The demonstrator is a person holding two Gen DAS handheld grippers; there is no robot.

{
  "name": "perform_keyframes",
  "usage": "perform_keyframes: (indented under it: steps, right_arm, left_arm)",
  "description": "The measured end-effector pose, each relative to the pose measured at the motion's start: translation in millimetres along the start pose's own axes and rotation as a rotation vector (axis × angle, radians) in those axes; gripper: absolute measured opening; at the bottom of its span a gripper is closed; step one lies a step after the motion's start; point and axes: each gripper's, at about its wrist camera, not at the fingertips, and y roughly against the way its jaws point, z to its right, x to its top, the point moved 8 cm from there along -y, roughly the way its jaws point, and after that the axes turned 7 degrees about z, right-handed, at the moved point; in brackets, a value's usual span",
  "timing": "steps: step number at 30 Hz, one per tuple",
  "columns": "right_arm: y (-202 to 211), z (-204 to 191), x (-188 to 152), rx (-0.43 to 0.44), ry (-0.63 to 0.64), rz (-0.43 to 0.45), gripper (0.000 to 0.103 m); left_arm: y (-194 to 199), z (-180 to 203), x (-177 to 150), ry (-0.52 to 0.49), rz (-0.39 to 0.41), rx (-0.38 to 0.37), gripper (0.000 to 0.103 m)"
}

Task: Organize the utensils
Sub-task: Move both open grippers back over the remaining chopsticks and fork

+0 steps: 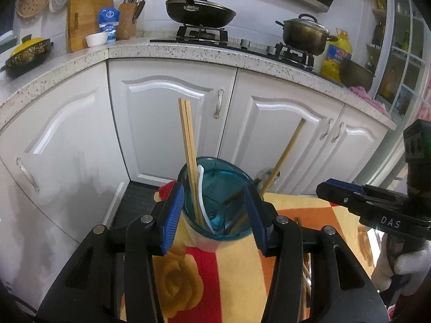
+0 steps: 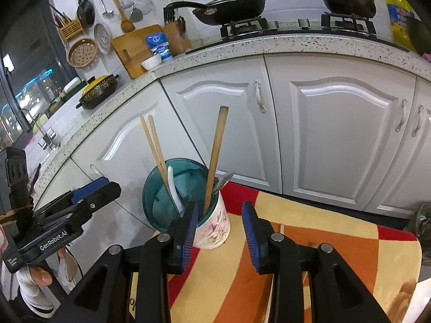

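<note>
Utensil holder (image 1: 215, 215) stands upright near the far-left corner of the table, teal divided insert on top, white floral body below. Pair of wooden chopsticks (image 1: 188, 148) stands in the left compartment, long axis near vertical, tips down, tops slightly left. White spoon (image 1: 201, 196) sits just beside them, handle up. Wooden-handled utensil (image 2: 215, 156) leans in the right side, long axis tilted up and right in the left wrist view; a metal utensil end (image 2: 223, 181) pokes out beside it.

Left gripper (image 1: 212, 215): jaws apart, straddling the holder, pads not seen pressing it, nothing held. Right gripper (image 2: 219, 231): jaws apart, empty, its left finger in front of the holder's body; the rest of its gap is over bare cloth.

Table carries a red/orange/yellow tablecloth (image 2: 323, 242). Behind: white cabinet doors (image 2: 336, 134), speckled countertop (image 2: 269, 45), gas stove with black frying pan (image 1: 199, 10) and lidded pot (image 1: 305, 33), oil bottle (image 1: 338, 53), knife block (image 1: 128, 21), cutting board (image 1: 82, 21).
</note>
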Motion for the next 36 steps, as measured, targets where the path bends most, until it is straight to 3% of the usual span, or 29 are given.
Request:
perform_keyframes:
  steps: [15, 28, 36]
  right_arm:
    - [24.0, 16.2, -32.5, -0.076, 0.022, -0.014, 0.039]
    - [54.7, 88.5, -83.7, -0.198, -0.055, -0.076, 0.041]
    - [36.0, 125.9, -128.2, -0.218, -0.134, -0.179, 0.041]
  left_arm:
    - [0.0, 27.4, -29.4, -0.035, -0.033, -0.009, 0.046]
    - [-10.0, 77.6, -67.0, -0.058, -0.103, -0.095, 0.046]
    - [-30.3, 86.9, -97.6, -0.058, -0.19, -0.113, 0.046]
